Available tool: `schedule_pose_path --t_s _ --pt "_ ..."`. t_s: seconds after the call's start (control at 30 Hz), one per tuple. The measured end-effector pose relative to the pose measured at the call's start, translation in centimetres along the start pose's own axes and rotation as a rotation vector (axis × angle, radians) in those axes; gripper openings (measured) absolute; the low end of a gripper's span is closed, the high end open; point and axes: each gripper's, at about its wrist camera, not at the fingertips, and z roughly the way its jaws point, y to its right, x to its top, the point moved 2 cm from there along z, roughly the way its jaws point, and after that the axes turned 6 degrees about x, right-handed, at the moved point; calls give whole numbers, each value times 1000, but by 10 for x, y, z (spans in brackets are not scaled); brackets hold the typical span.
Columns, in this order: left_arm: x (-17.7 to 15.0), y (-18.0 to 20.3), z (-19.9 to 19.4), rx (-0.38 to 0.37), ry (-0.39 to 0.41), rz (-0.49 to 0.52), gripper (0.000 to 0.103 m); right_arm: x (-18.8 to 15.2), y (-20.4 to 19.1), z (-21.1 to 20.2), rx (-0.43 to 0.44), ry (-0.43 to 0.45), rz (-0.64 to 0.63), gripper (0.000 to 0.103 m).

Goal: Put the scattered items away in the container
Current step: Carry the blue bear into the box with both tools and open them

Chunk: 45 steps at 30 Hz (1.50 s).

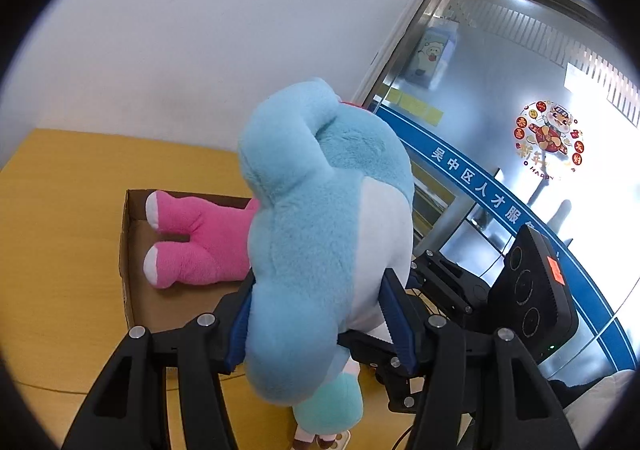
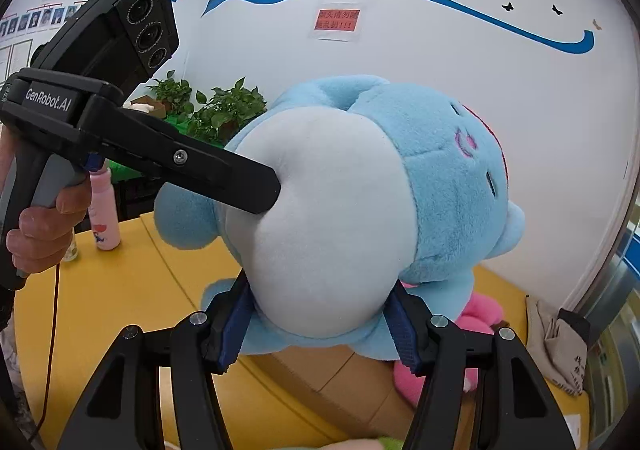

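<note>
- Left tool (image 1: 320,324) and right tool (image 2: 322,328): both clenched on blue plush (image 1: 320,234), held above box (image 1: 132,250).
- Plush: soft, light, compressible; a deep grip across its body seems safest.
- Pink plush (image 1: 196,242): inside box.

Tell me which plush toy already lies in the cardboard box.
The pink plush toy; the blue plush toy is held up between both grippers.

Two grippers: left gripper (image 1: 320,324), right gripper (image 2: 318,328). Three plush toys: blue plush (image 1: 320,217), pink plush (image 1: 200,242), small doll (image 1: 328,410). One cardboard box (image 1: 128,250).
</note>
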Motion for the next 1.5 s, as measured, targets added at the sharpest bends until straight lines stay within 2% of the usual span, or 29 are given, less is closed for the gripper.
schedule_pose_path --t_s 0.13,0.33,0.53,0.8,1.07,1.27,1.37,1.4,1.5 --pt "13 -14 24 19 -21 -13 56 3 15 15 -8 -30 5 66" --pt "9 -45 53 9 -64 -62 56 -9 30 43 31 -78 41 66" --pt "-14 -82 78 58 -120 -133 56 -35 29 91 104 -162 77 66" --pt "-55 -129 105 56 -196 -235 56 -69 19 139 191 -298 136 66" --pt "-73 -154 122 67 -232 -307 56 -86 29 168 253 -376 199 66" --pt "-82 -165 134 143 -279 -337 56 -93 32 199 280 -487 213 68" --pt "-88 -159 143 204 -334 -291 56 -108 30 217 289 -600 213 77" --pt "-89 -154 142 222 -340 -251 58 -111 28 218 294 -610 206 79" --pt "-92 -146 133 259 -342 -228 59 -105 28 205 338 -582 213 81"
